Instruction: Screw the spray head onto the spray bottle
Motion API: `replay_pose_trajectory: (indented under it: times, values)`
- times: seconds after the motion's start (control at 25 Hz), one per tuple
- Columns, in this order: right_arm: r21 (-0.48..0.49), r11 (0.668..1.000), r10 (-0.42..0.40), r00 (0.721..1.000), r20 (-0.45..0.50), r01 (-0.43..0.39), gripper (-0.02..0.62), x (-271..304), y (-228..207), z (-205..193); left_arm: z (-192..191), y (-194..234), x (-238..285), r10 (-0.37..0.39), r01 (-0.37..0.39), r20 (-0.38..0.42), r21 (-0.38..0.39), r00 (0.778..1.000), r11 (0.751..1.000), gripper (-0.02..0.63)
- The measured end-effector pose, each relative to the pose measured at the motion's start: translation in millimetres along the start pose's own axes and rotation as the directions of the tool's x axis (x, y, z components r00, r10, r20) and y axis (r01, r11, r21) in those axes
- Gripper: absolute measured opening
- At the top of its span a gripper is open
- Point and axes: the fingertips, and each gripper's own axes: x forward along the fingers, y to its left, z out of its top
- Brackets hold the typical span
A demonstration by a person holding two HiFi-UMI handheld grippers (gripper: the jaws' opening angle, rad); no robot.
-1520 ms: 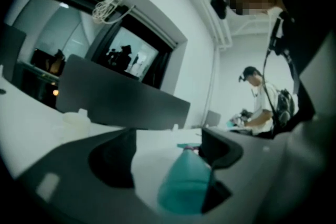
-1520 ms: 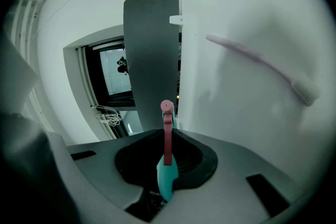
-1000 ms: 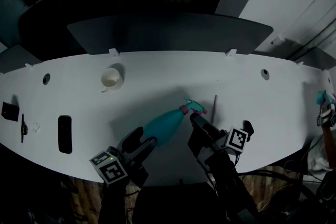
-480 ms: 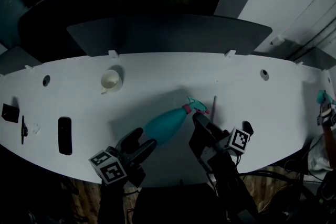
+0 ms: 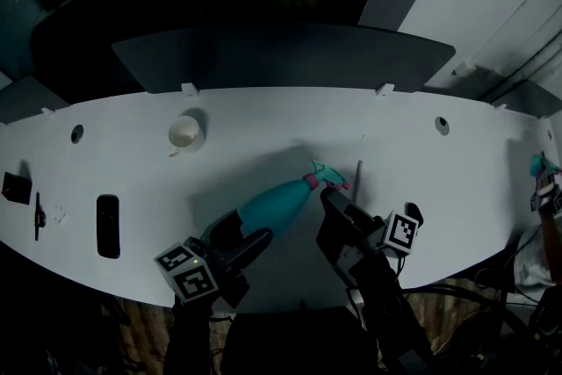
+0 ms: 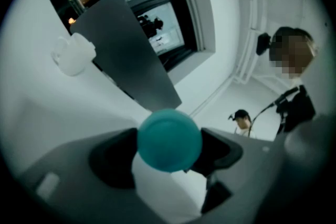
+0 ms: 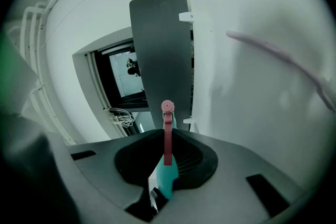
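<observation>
A teal spray bottle is held level just above the white table, its neck pointing up-right. My left gripper is shut on the bottle's base. In the left gripper view the round teal bottom fills the gap between both pads. The spray head, teal with a pink collar and trigger, sits at the bottle's neck. My right gripper is shut on it. In the right gripper view the pink trigger sticks out past the pads, with the teal body pinched between them.
A thin pale tube lies on the table right of the spray head. A white cup stands at back left, and a black slab and small dark items lie far left. A dark panel rises behind the table.
My left gripper has rolled a little and edged in along the bottle's base. The bottle shifted slightly away from me. The right gripper stayed put.
</observation>
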Motion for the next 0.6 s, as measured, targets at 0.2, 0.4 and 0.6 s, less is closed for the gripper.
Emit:
replay_pose_trajectory:
  times: [0.2,0.4,0.6]
  values:
    - [0.009,1.0,-0.016,1.0,0.008,0.015,0.046,-3,-3,2,-2,-15,7,0.134,-0.046,-0.105,0.593,0.985,0.804,0.38]
    - [0.078,0.997,-0.016,0.999,0.049,0.013,0.046,-7,-10,6,-3,-29,14,0.299,-0.002,-0.065,0.976,0.952,0.219,0.379]
    - [0.2,0.98,0.002,0.995,0.102,-0.023,0.046,-8,-14,6,-13,-34,16,0.326,0.084,0.109,0.847,0.939,-0.525,0.377]
